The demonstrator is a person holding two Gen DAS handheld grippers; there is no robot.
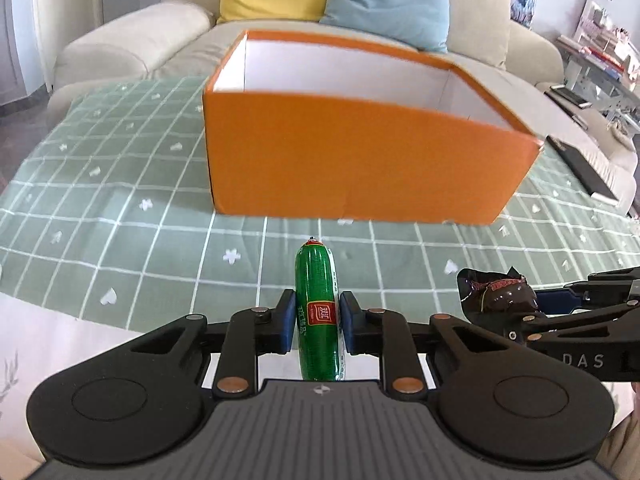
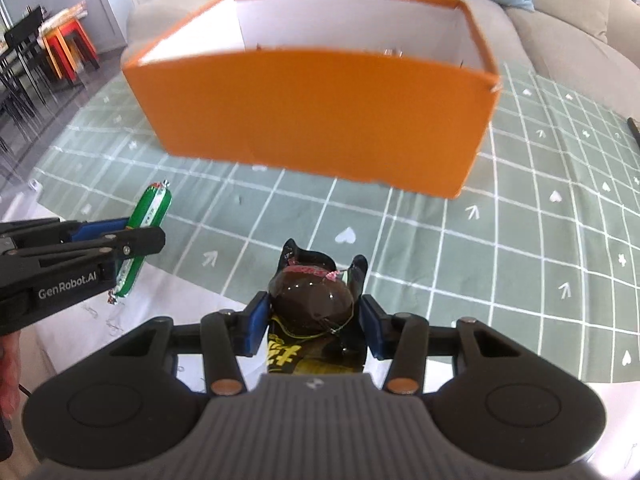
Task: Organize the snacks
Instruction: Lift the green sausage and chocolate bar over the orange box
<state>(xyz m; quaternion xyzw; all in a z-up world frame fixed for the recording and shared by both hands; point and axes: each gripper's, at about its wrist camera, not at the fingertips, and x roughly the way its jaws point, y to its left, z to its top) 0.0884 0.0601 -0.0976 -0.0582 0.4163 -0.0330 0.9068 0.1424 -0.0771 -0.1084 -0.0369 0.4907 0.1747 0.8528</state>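
My left gripper [image 1: 317, 322] is shut on a green sausage stick [image 1: 317, 312], which stands upright between the blue pads above the table. That sausage [image 2: 150, 216] and the left gripper [image 2: 132, 236] also show at the left of the right wrist view. My right gripper [image 2: 312, 320] is shut on a dark brown snack packet [image 2: 312, 300] with yellow print. The same packet [image 1: 500, 294] appears at the right edge of the left wrist view. An open orange box [image 1: 360, 152] with a white inside stands ahead of both grippers; it looks empty where visible [image 2: 320, 108].
A green checked tablecloth [image 1: 120, 208] covers the table, with a white cloth [image 1: 24, 340] at the near edge. A beige sofa [image 1: 132, 40] with yellow and blue cushions lies behind the box. A dark flat object [image 1: 584, 168] rests at the right; chairs and stools [image 2: 60, 48] stand far left.
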